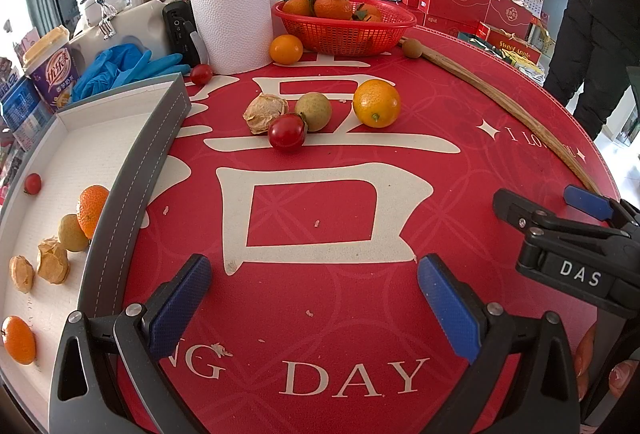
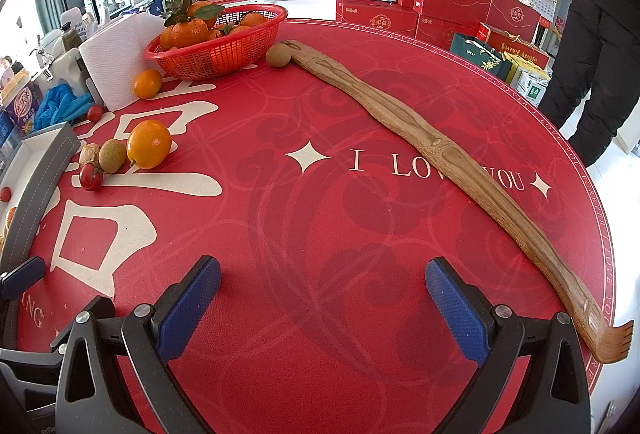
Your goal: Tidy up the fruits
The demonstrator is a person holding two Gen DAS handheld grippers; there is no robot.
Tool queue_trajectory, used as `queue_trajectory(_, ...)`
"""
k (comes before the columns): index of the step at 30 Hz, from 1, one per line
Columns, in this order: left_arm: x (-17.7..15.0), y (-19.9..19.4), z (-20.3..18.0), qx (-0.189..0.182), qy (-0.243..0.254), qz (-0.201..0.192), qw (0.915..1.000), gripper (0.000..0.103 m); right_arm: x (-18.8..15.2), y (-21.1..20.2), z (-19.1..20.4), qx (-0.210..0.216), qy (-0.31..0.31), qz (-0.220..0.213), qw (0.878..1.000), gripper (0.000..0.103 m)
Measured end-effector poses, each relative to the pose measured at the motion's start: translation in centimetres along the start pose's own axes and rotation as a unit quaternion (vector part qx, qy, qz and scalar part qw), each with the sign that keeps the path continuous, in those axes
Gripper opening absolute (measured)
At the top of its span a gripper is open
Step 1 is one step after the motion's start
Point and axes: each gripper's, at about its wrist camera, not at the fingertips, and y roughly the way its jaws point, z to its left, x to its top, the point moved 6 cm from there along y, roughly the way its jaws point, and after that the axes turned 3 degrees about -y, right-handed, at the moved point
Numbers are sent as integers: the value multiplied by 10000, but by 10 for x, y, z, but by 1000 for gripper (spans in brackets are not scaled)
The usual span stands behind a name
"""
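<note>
On red mat, glossy orange (image 1: 376,103) (stem-down), wrinkled husk (image 1: 265,113)

red table (image 1: 360,314); loose fruits (image 1: 320,114); red basket (image 1: 404,19); wooden backscratcher (image 2: 440,150); tray (image 1: 144,154)

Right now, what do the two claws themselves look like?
Both match: black plastic frames with triangular cut-outs and silver screws, carrying blue textured pads. The left claw and right claw show no cables. The right one's side bears white "DAS" lettering.
</note>
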Motion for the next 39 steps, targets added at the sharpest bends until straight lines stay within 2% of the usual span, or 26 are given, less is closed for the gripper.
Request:
queue_trajectory(28,-2,-2,2,-91,44,-7,9999,103,0,0,0,3,-3,0,10000,103)
queue_trajectory(32,6,-12,11,-285,-45,-30,9996,92,0,0,0,3,-3,0,10000,103)
queue_trajectory(35,21,-18,19,-224,-82,-142,9996,85,0,0,0,4,-4,0,10000,103)
queue_trajectory(37,30,-12,22,-204,-72,-32,9998,71,0,0,0,4,-4,0,10000,103)
queue_trajectory(38,33,-8,22,-217,-66,47,9997,59,0,0,0,4,-4,0,10000,103)
queue_trajectory(39,36,-1,23,-224,-56,163,9996,51,0,0,0,4,-4,0,10000,103)
